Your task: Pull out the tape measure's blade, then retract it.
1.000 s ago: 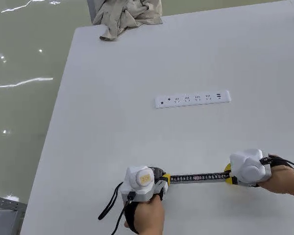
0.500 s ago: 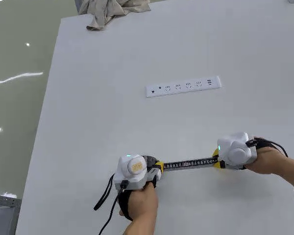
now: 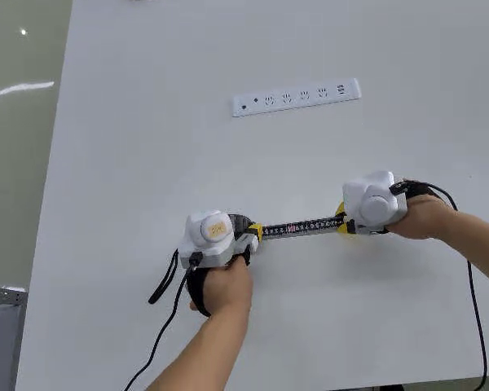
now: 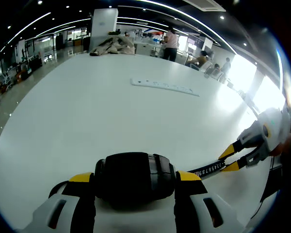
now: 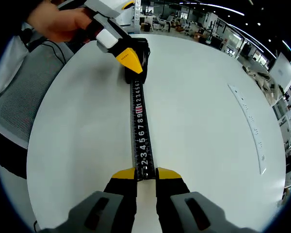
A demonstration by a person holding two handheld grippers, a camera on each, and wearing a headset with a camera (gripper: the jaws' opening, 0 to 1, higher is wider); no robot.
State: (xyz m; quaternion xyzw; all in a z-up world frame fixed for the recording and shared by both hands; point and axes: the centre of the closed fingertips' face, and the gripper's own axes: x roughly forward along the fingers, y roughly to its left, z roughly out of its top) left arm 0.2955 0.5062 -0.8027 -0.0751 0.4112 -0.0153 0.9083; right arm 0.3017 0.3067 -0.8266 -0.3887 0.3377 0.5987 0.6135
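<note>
A black tape measure case (image 3: 241, 225) sits on the white table, and my left gripper (image 3: 249, 235) is shut around it. In the left gripper view the case (image 4: 135, 170) sits between the yellow-tipped jaws of the left gripper (image 4: 135, 178). The black numbered blade (image 3: 300, 227) runs right from the case to my right gripper (image 3: 341, 221), which is shut on its end. Along the right gripper view the blade (image 5: 139, 127) stretches from the right gripper (image 5: 145, 174) up to the case (image 5: 138, 54). The blade (image 4: 211, 169) lies low over the table.
A white power strip (image 3: 296, 96) lies flat farther back on the table (image 3: 147, 122). The table's left edge borders a glossy floor (image 3: 20, 98). Black cables trail from both hands toward the near edge. People and desks stand far off in the background.
The head camera has tilted down, so the cloth at the far edge has left the picture. The stretch of blade between the two grippers looks a little shorter than a second ago.
</note>
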